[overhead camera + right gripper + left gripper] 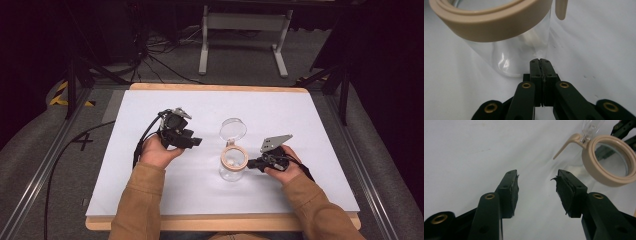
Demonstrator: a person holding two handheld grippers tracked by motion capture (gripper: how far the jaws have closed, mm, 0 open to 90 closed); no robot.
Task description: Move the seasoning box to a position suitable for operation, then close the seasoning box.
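A clear glass jar [233,168] with a beige ring collar [234,156] stands upright near the table's middle, its hinged clear lid [233,129] flipped open behind it. Something small and pale lies inside the jar. My left gripper [196,142] is held left of the jar, open, with nothing between its fingers [512,191]. The beige collar [607,160] sits beyond that gripper's right jaw. My right gripper [251,163] is just right of the jar, shut and empty, its tips [541,61] close to the jar's glass wall [511,55], below the collar [491,21].
The white table mat [150,190] lies on a wooden-edged table. Beyond the far edge are a grey floor, cables [150,55] and a white stand [245,35]. A metal rail [45,170] runs along the left side.
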